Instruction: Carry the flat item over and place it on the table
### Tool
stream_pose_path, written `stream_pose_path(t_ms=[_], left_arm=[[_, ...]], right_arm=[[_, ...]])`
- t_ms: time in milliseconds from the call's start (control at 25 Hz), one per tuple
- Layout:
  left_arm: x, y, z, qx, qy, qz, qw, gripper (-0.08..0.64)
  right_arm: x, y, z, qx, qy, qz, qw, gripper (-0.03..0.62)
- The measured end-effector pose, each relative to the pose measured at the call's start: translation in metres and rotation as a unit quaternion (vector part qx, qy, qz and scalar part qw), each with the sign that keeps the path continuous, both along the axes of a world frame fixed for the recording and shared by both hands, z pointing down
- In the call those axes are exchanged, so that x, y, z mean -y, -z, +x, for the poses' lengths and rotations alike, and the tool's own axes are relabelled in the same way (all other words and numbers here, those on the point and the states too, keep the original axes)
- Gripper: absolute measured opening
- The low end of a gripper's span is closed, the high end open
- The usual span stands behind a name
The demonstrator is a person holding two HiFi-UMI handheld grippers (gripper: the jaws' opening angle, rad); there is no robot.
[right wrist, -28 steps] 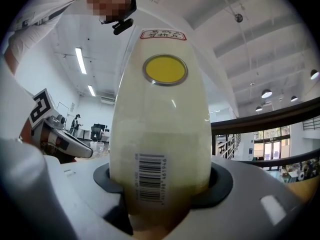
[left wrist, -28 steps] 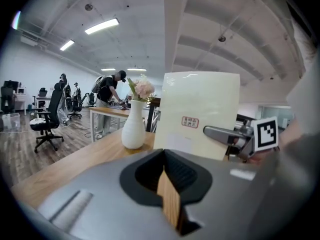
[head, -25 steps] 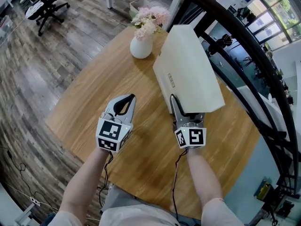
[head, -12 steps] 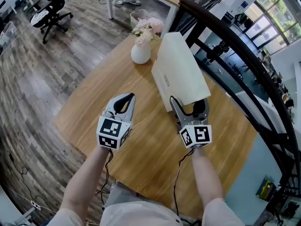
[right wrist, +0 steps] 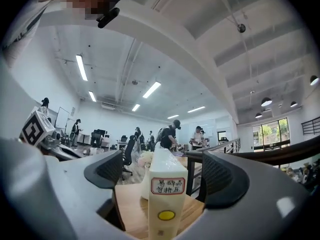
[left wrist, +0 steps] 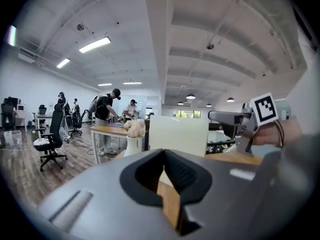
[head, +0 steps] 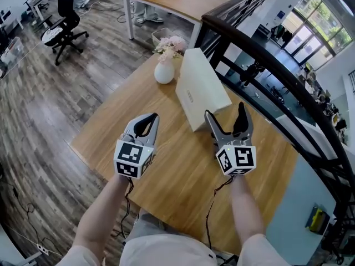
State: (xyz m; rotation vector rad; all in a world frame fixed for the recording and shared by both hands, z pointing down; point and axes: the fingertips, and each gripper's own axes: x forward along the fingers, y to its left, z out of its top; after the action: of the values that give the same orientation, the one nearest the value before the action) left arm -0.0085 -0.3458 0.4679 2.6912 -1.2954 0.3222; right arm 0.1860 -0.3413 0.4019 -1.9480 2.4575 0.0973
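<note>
Left hand: reached forward on a bare forearm and held the left gripper (head: 148, 118) over the table (head: 111, 126), pointing away from the person; its jaws were closed tip to tip with nothing in them.
Right hand: reached forward alongside, with the right gripper (head: 224, 111) pointing at the near end of the box (head: 202, 87). Its jaws had just been opening and stood wide apart. The box end showed between them in the right gripper view, with both pads clear of it.
Box: cream, long and flat, plain on its broad face. Its narrow end carried a red-bordered label above a round yellow sticker. It rested on the wooden table, just beside the vase (head: 164, 72) of pale pink flowers.
Counts: two grippers, one box, one vase, one table.
</note>
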Motion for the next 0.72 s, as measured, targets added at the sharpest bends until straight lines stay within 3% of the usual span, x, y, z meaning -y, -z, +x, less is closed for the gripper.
stream_pose_path(t_ms=[240,720], left_arm=[[-0.035,0.051,-0.011,-0.017,0.006,0.021,0.9996,0.002],[-0.101,0.146,-0.021,-0.03,-0.008,0.093,0.9952,0.002]], right_arm=[[-0.049,0.054,-0.021,0.011,0.042,0.005,0.999,0.46],[-0.141,0.116,-0.056,0.028,0.096,0.018,0.995,0.258]])
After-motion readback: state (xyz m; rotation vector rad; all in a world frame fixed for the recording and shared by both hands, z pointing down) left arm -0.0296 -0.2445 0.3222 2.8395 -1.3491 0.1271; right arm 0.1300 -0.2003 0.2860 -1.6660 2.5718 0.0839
